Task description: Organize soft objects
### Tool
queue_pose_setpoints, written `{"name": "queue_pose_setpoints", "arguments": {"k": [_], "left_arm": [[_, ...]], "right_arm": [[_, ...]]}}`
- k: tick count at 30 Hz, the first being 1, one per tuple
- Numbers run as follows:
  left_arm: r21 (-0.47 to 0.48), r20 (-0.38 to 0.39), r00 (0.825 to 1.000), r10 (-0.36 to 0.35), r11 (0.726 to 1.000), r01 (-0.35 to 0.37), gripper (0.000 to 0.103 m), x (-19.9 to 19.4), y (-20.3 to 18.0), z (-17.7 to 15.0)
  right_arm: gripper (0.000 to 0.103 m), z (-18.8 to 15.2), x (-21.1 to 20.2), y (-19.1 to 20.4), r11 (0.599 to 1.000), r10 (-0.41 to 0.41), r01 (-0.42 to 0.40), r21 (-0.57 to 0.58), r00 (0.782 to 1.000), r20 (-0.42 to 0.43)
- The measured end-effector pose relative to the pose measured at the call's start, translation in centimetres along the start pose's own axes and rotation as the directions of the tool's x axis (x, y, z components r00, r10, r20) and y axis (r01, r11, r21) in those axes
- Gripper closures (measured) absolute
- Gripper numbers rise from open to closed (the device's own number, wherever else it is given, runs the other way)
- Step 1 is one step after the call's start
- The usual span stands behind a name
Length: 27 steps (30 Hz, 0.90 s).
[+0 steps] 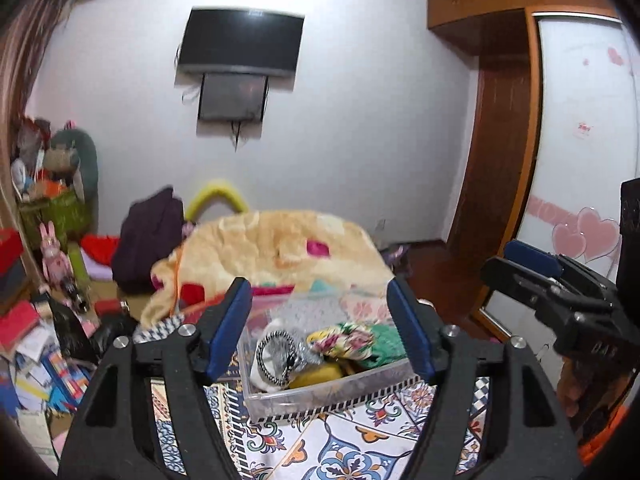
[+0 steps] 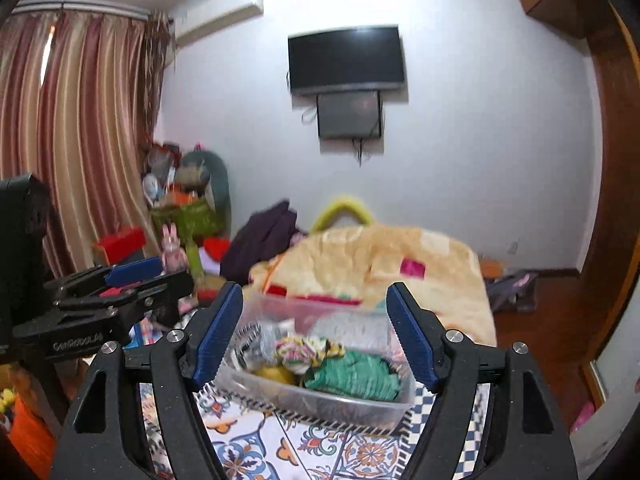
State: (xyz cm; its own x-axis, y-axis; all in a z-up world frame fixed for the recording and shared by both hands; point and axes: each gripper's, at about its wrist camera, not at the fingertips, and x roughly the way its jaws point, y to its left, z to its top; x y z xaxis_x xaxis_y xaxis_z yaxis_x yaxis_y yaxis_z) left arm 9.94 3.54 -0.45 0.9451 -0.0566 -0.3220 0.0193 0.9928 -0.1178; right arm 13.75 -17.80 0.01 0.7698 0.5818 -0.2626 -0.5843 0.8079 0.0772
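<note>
A clear plastic bin point(image 1: 320, 398) point(image 2: 320, 404) stands on the patterned tablecloth in front of both grippers. It holds several soft items: a silver and black scrunchie point(image 1: 276, 356), a floral fabric piece point(image 1: 344, 340) point(image 2: 308, 350), a green knitted cloth point(image 1: 388, 340) point(image 2: 356, 374) and something yellow point(image 1: 316, 376) point(image 2: 274, 374). My left gripper point(image 1: 320, 328) is open and empty, held above the near side of the bin. My right gripper point(image 2: 314, 330) is open and empty too, just right of the left one. Each gripper shows at the edge of the other's view.
A patterned tablecloth point(image 1: 344, 448) point(image 2: 280, 448) covers the table. A cream plush blanket point(image 1: 276, 248) point(image 2: 384, 260) lies heaped behind the bin. A cluttered pile of toys and books point(image 1: 44, 280) fills the left side. A wooden wardrobe point(image 1: 504, 140) stands at the right.
</note>
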Motion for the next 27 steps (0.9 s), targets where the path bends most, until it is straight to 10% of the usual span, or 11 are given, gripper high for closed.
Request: {"name": "queue_pose_setpoints", "arguments": {"k": [12, 27], "left_arm": [[0.063, 0.123, 0.992, 0.009, 0.998, -0.017, 0.003, -6.4, -3.0, 0.9], [0.050, 0.111, 0.994, 0.006, 0.999, -0.011, 0.000, -7.0, -3.0, 0.4]], "right_arm": [[0.004, 0.2, -4.1, 0.5, 1.000, -0.009, 0.010, -0.007, 0.995, 0.096], [0.000, -0.8, -4.7, 0.8, 1.000, -0.016, 0.018, -0.016, 0.995, 0.100]]}}
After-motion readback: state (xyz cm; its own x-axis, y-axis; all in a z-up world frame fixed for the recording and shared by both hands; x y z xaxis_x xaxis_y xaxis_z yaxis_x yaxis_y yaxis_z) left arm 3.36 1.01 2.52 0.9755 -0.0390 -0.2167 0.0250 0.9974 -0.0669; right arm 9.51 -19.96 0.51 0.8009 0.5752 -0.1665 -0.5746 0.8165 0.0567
